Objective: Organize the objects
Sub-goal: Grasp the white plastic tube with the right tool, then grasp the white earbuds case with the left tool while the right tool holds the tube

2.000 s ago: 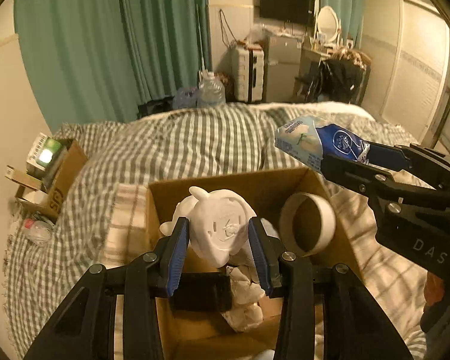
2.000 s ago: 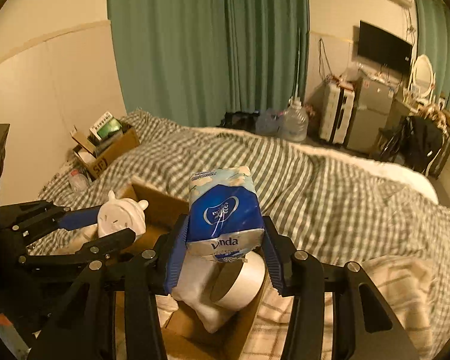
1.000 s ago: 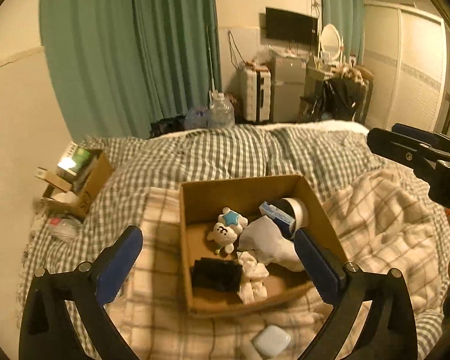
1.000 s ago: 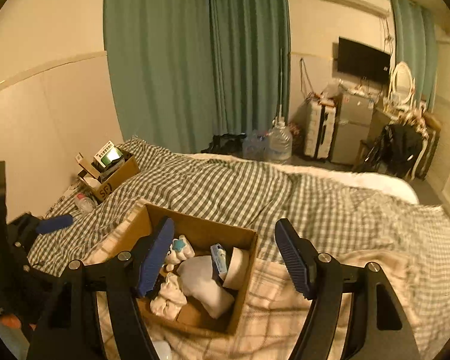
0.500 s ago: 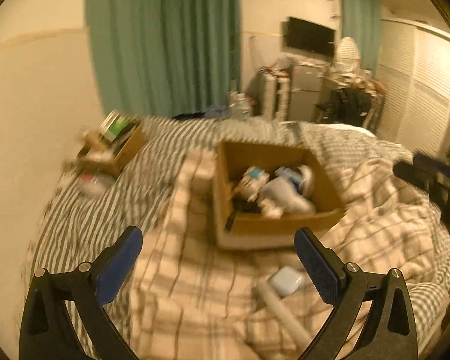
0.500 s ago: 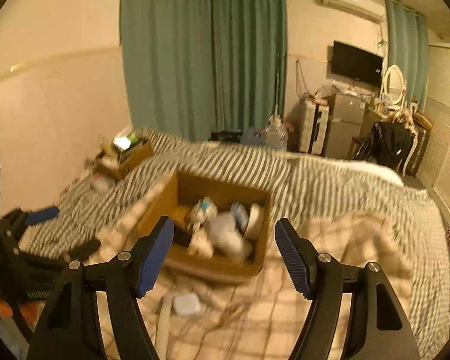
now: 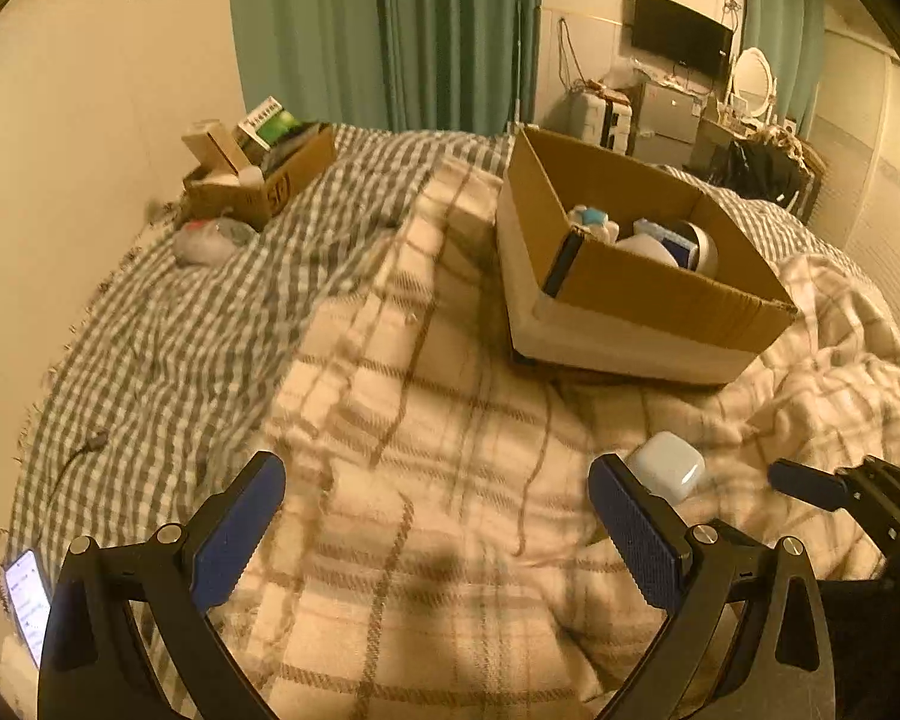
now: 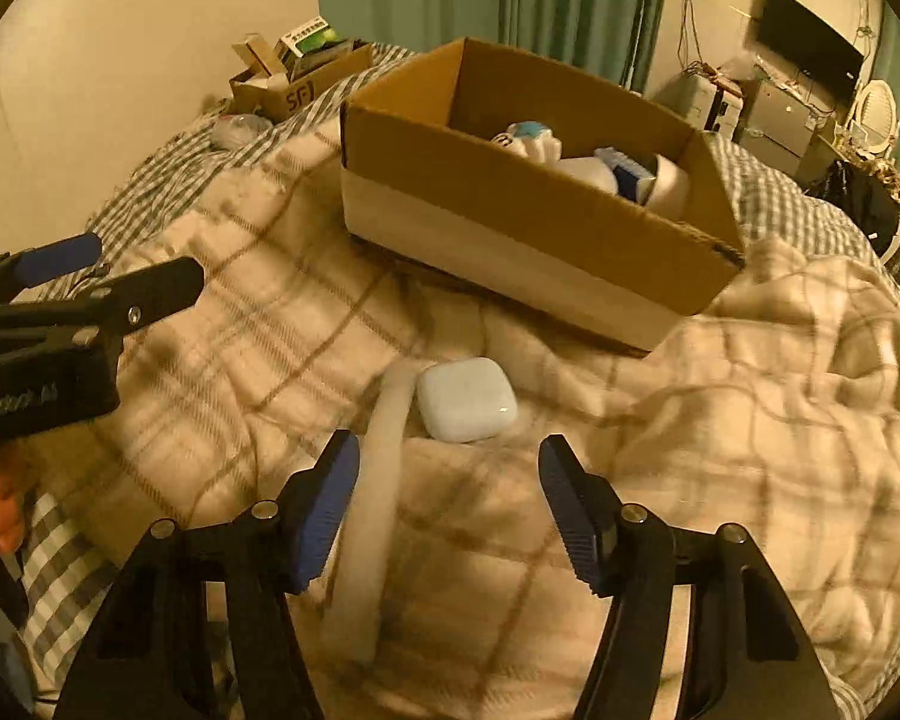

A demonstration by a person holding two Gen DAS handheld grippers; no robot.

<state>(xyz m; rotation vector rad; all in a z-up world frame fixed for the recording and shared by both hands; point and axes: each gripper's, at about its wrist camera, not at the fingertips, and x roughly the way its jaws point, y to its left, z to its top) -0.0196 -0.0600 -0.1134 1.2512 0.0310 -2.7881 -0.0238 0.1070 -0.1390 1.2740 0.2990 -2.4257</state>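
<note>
Above the plaid blanket on the bed, my left gripper holds its jaws spread wide, gripping and touching nothing. My right gripper likewise has its jaws well apart and empty, poised just short of the white earbud case. That case lies on the blanket, touching a white strap at its side, and near the front wall of the cardboard box. Inside the box sit a small white figure with a blue star, a blue tissue pack and a tape roll. Beyond, at the bed's far corner by the wall, a second carton bears the letters "SF". A lit phone lies at the bed's near edge; its text is too small to read.
</note>
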